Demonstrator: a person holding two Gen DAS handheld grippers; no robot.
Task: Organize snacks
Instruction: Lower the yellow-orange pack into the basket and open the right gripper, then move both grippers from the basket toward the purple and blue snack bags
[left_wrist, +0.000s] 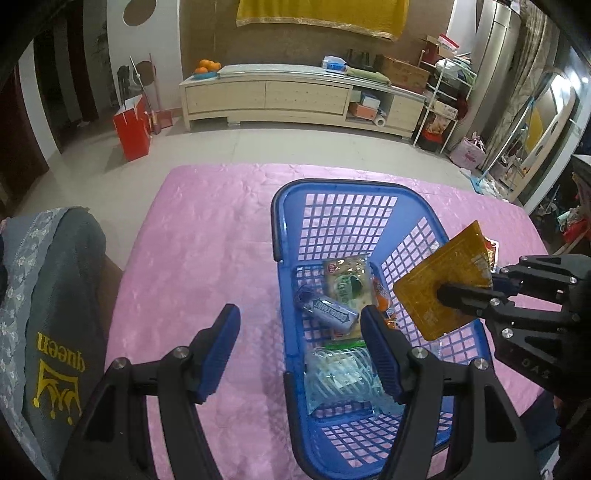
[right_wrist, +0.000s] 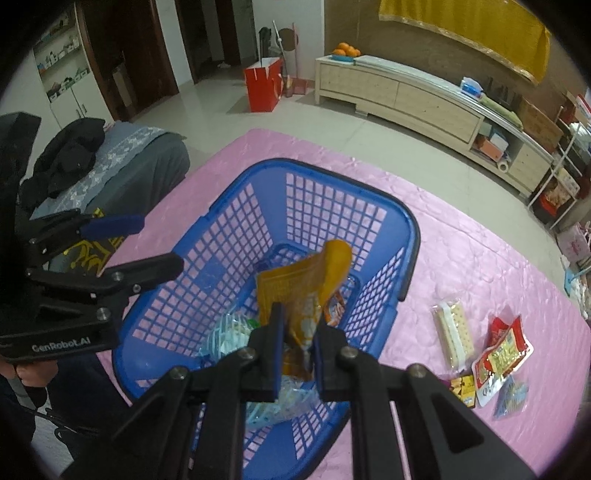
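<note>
Blue basket (right_wrist: 369, 206) on pink cloth (right_wrist: 461, 258), several packets inside. Right gripper (right_wrist: 298, 332) clamped on orange packet (right_wrist: 295, 288) above it. Left gripper (left_wrist: 299, 347) open, empty, straddling near-left rim. More snacks (right_wrist: 491, 354) right of basket.

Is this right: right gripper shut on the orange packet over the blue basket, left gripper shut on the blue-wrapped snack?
Not quite. The left gripper is open and holds nothing, as the left wrist view shows. The rest stands: the right gripper is shut on the orange packet over the blue basket.
</note>
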